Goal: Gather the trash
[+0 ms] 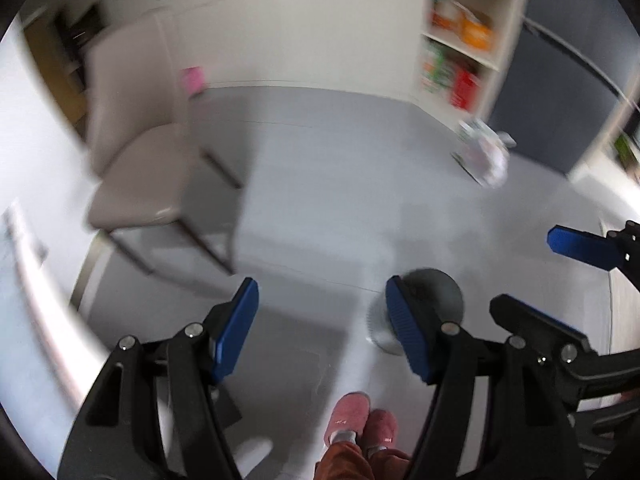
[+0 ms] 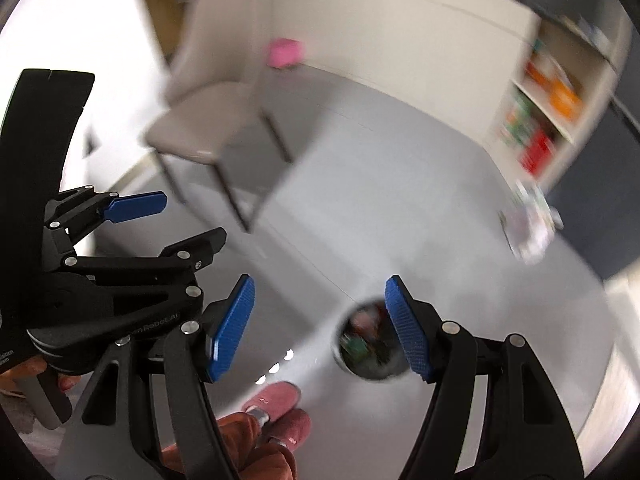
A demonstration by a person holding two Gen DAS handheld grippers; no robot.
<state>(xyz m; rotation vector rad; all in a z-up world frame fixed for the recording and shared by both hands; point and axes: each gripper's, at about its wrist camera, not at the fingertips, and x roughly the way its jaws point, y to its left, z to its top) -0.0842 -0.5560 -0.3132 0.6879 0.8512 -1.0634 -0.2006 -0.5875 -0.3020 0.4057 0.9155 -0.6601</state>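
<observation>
Both views are motion-blurred. A round grey trash bin (image 2: 370,346) stands on the grey floor with colourful litter inside; in the left wrist view the trash bin (image 1: 434,300) sits behind my right finger. A crumpled white and green wrapper (image 1: 482,152) lies on the floor by the shelf, also in the right wrist view (image 2: 530,220). A pink item (image 1: 192,79) sits at the far wall, also seen pink (image 2: 284,53). My left gripper (image 1: 322,328) is open and empty. My right gripper (image 2: 320,328) is open and empty above the bin.
A beige chair (image 1: 132,196) stands left, also in the right wrist view (image 2: 200,128). A white shelf unit (image 1: 460,60) with coloured boxes stands right. The person's pink slippers (image 1: 360,420) are below. A white counter edge (image 1: 32,280) runs along the left.
</observation>
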